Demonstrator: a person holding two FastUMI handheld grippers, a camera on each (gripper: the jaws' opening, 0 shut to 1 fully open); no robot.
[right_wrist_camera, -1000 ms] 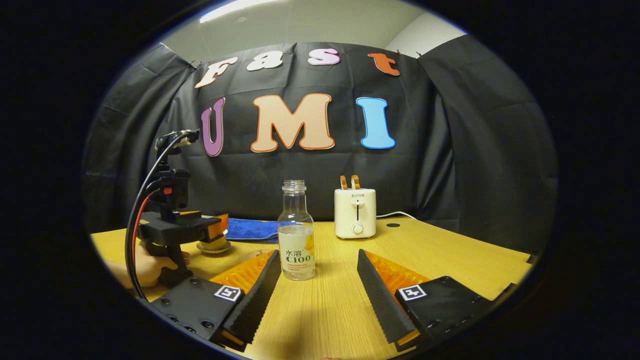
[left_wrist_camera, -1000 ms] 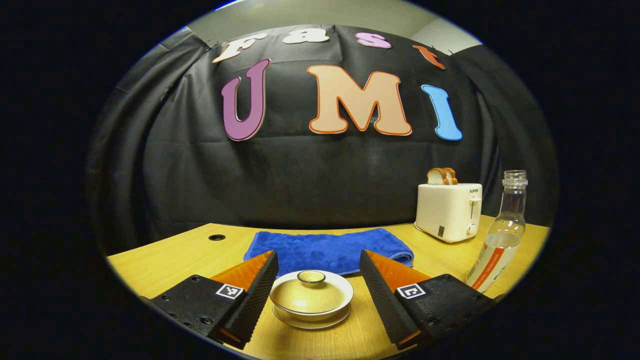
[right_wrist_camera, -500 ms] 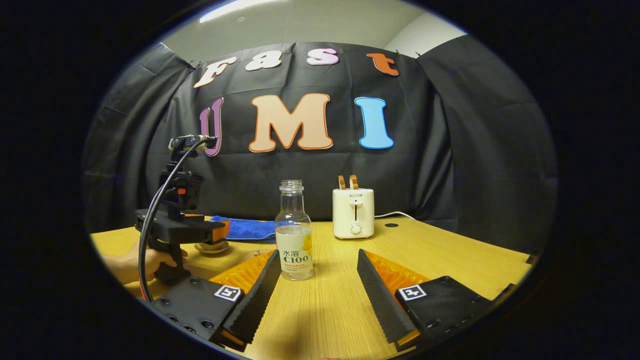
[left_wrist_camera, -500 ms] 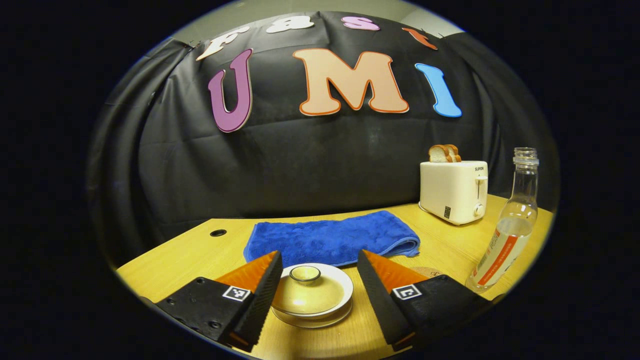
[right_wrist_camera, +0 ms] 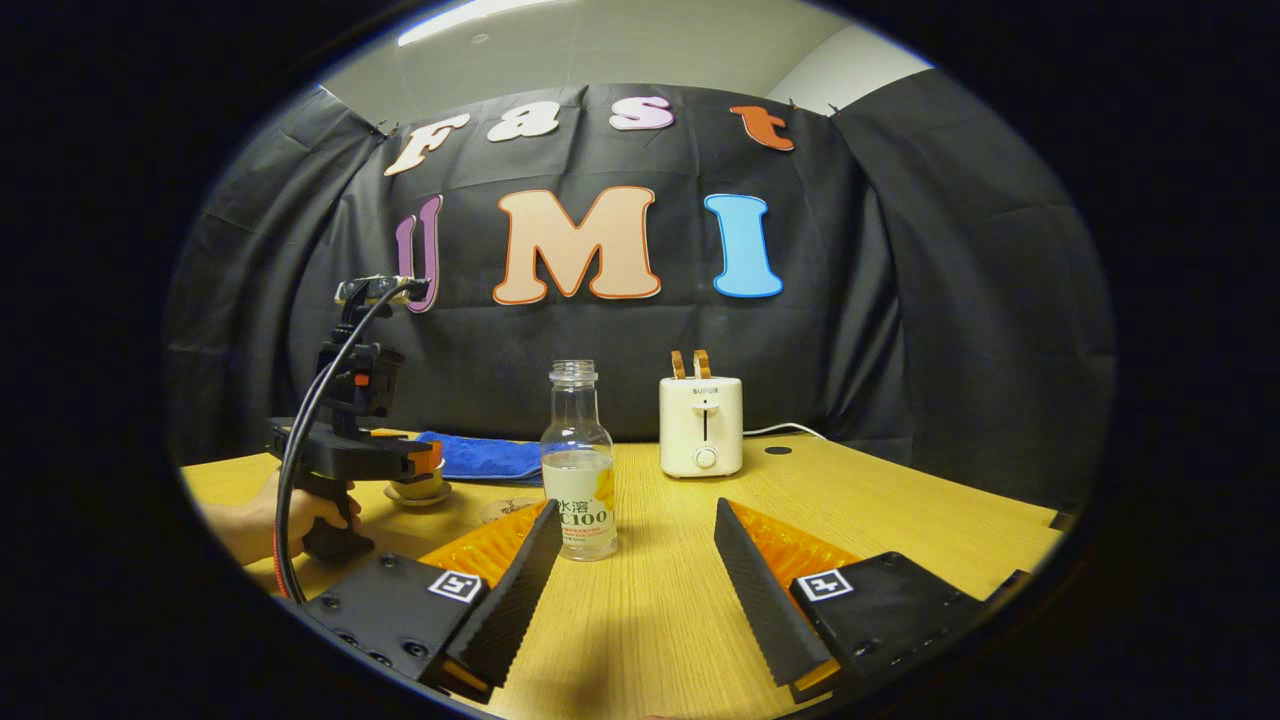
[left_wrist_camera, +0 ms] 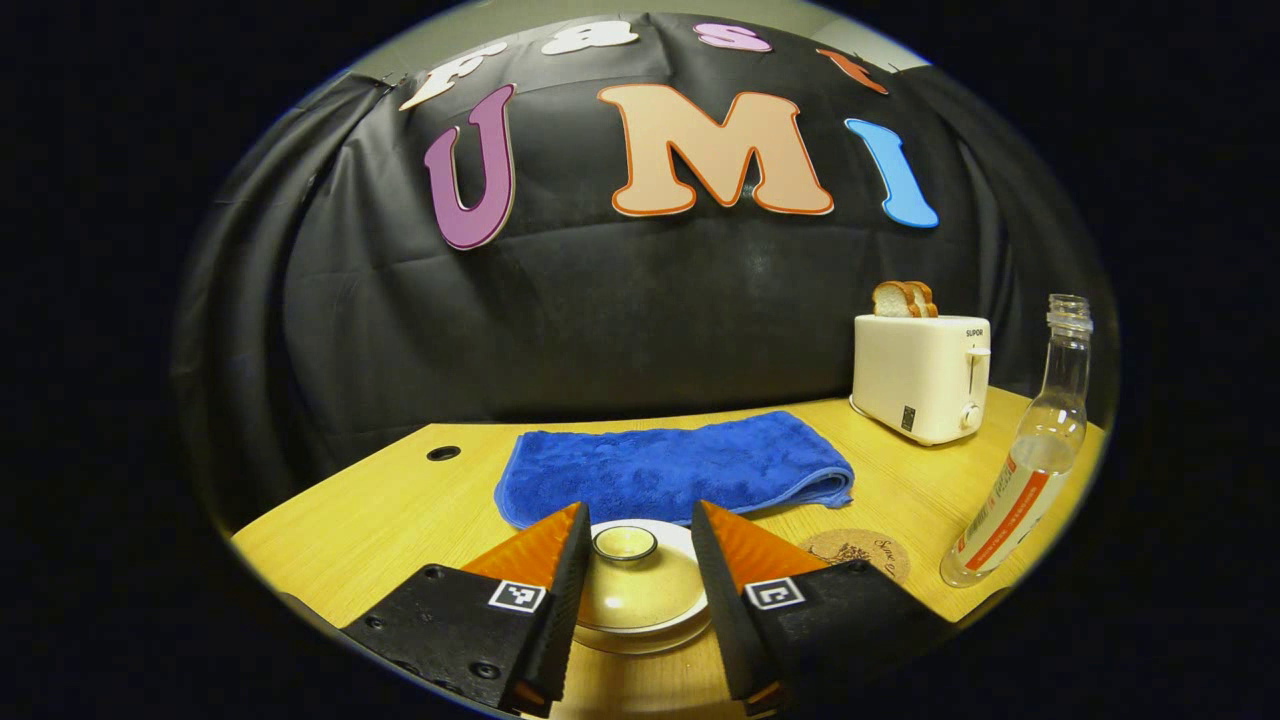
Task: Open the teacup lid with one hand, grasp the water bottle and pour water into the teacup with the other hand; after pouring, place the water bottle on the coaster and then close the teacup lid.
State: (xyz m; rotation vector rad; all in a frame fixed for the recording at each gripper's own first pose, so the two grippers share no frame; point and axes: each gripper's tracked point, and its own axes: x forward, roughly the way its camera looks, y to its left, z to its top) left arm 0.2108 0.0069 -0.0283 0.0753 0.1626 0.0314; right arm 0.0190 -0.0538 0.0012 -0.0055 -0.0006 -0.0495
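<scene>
A cream teacup (left_wrist_camera: 640,610) stands on its saucer with the lid on, and the lid's knob (left_wrist_camera: 624,543) lies between the fingers of my left gripper (left_wrist_camera: 638,508). The jaws have narrowed to a small gap on each side of the knob, so the gripper is still open. A clear water bottle (left_wrist_camera: 1020,480) without a cap, part full, stands upright at the right. A round cork coaster (left_wrist_camera: 855,552) lies between cup and bottle. In the right gripper view, the bottle (right_wrist_camera: 578,470) stands just beyond the left finger of my right gripper (right_wrist_camera: 636,505), which is open and holds nothing.
A folded blue towel (left_wrist_camera: 675,465) lies behind the teacup. A white toaster (left_wrist_camera: 922,375) with two bread slices stands at the back right. In the right gripper view, a hand (right_wrist_camera: 290,515) holds the left gripper over the teacup (right_wrist_camera: 420,487). The wooden table (right_wrist_camera: 900,510) stretches to the right.
My left gripper's jaws have narrowed from wide open to close around the lid knob. The right gripper has barely moved and stays open.
</scene>
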